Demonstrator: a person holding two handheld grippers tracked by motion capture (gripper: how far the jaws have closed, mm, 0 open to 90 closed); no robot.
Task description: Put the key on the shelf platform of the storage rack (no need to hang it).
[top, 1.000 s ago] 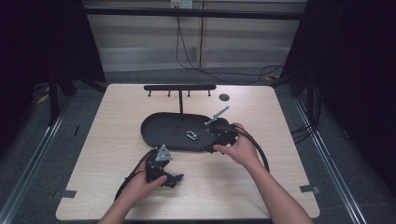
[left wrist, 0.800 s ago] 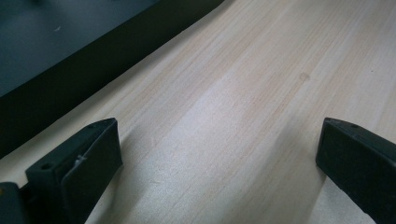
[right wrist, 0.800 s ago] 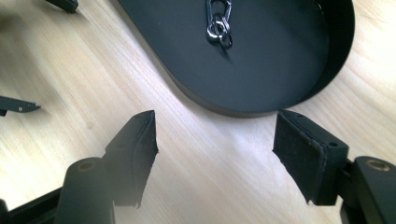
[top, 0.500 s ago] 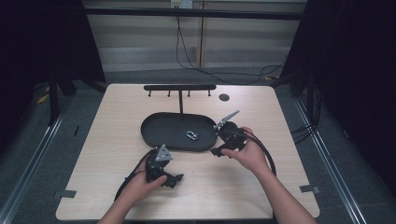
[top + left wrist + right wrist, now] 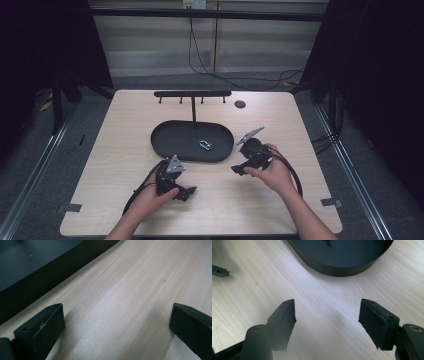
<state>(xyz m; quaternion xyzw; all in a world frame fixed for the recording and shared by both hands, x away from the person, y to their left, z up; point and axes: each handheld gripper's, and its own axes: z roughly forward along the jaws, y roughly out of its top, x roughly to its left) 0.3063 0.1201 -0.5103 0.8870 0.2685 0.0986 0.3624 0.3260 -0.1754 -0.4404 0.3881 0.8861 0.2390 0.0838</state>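
Both claws, left and right, are held wide open and empty over the tabletop, apparently idle, while the small metal piece is left in the black tray at frame centre.

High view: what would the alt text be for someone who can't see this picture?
A person's two hands each hold a black gripper over a pale wooden table: the left gripper near the front, the right gripper beside an oval black tray. A small shiny metal item lies in the tray, and a black T-shaped rack stands behind it.
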